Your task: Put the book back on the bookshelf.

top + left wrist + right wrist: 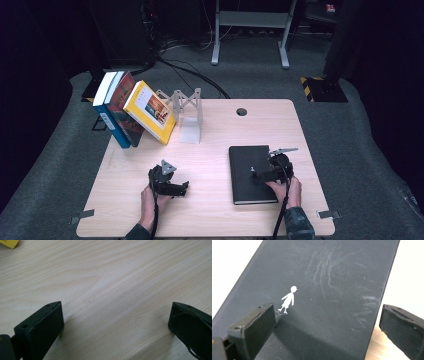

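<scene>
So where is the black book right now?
In the high view the black book lies flat on the table's right half, under the open right gripper.

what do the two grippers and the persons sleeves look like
Both are black handheld tools. The left gripper carries a grey three-cornered plate on top, and the right gripper has one too. A black cable trails back from each. Seen close, the jaws are thick matte black blocks with small holes near their tips. The right sleeve is dark and mottled; the left sleeve is dark.
</scene>
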The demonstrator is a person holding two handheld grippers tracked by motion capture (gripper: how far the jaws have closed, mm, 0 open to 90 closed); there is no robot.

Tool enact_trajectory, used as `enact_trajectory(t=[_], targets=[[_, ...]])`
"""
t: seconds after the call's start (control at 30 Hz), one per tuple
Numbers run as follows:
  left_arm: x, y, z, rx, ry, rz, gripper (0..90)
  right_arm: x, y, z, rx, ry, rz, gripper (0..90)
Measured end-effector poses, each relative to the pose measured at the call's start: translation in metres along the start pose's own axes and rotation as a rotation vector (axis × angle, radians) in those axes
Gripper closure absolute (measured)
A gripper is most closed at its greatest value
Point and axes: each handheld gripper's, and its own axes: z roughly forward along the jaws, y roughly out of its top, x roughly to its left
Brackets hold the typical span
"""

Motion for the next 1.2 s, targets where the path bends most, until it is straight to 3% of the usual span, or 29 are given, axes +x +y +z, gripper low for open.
enact_trajectory(t=[0.1, 0.4, 0.6, 0.67, 0.77, 0.9, 1.0, 1.2], targets=[[0.005, -0.002, -0.001, -0.004, 0.005, -0.006, 0.0, -0.006, -0.002, 0.0, -0.014, 0.006, 0.018, 0.2], [0.024, -0.011, -0.009, -0.014, 0.039, -0.043, 0.0, -0.019, -0.005, -0.008, -0.057, -0.06, 0.079, 1.9], [0.029, -0.013, -0.011, -0.011, 0.028, -0.04, 0.0, -0.026, -0.008, -0.013, -0.085, -0.104, 0.099, 4.2], [0.029, -0.013, -0.011, -0.011, 0.027, -0.04, 0.0, -0.031, -0.009, -0.014, -0.093, -0.093, 0.093, 5.6], [0.029, -0.013, -0.011, -0.01, 0.028, -0.039, 0.0, -0.032, -0.008, -0.016, -0.096, -0.049, 0.053, 14.7], [0.029, -0.013, -0.011, -0.01, 0.028, -0.041, 0.0, -0.029, -0.002, -0.017, -0.064, -0.06, 0.026, 18.8], [0.029, -0.013, -0.011, -0.01, 0.029, -0.042, 0.0, -0.035, -0.001, -0.021, -0.09, -0.074, 0.059, 31.2], [0.029, -0.013, -0.011, -0.014, 0.033, -0.044, 0.1, -0.038, -0.005, -0.021, -0.107, -0.054, 0.11, 34.8]])
